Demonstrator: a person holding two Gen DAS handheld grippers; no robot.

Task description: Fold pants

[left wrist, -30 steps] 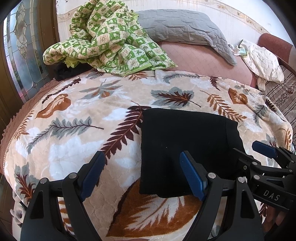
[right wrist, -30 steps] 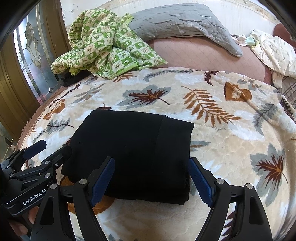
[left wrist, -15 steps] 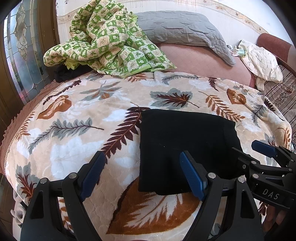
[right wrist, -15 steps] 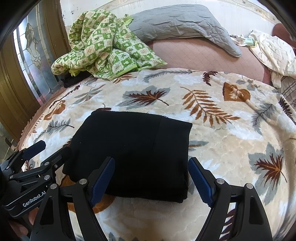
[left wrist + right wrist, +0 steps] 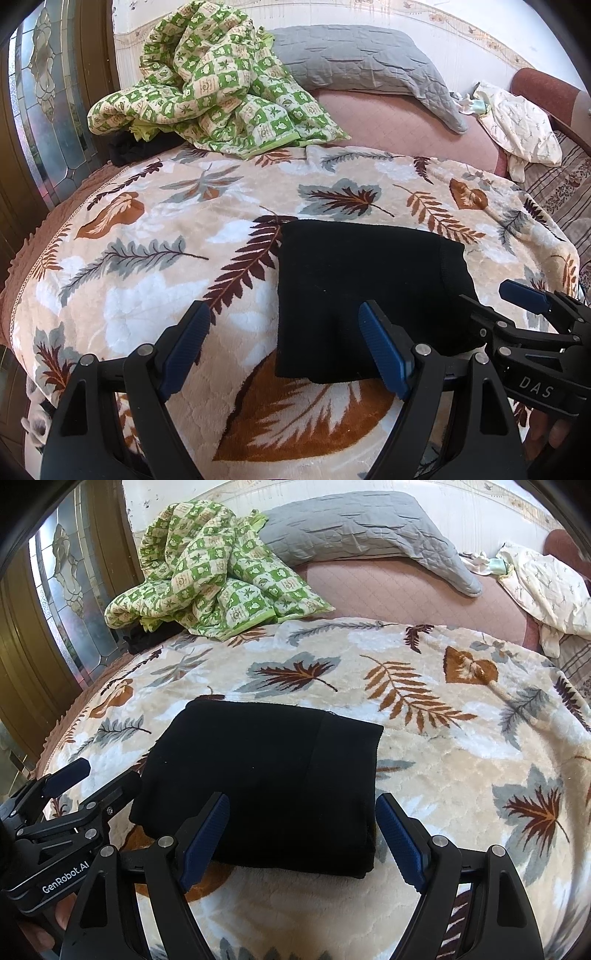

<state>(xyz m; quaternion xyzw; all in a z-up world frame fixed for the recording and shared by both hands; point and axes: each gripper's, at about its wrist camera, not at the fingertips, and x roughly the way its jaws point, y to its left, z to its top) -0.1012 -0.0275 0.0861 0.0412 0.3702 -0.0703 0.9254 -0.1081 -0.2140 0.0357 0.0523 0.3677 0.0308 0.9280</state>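
Jaws wide, empty | black pants (image 5: 266,779) folded, rectangular | plush leaf-print blanket (image 5: 461,760)

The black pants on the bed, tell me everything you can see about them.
The black pants are folded into a compact, roughly rectangular stack of soft, matte, knit-looking fabric. A seam line sets off a band along the right side. They lie flat on the leaf-patterned blanket, which is all that touches them. Both tongs, left and right, are open in front of them, gripping nothing.

Lighting: bright, even daylight | Shadows: soft, faint | Focus: sharp, no motion blur | Distortion: strong fisheye curvature, dark vignetted corners
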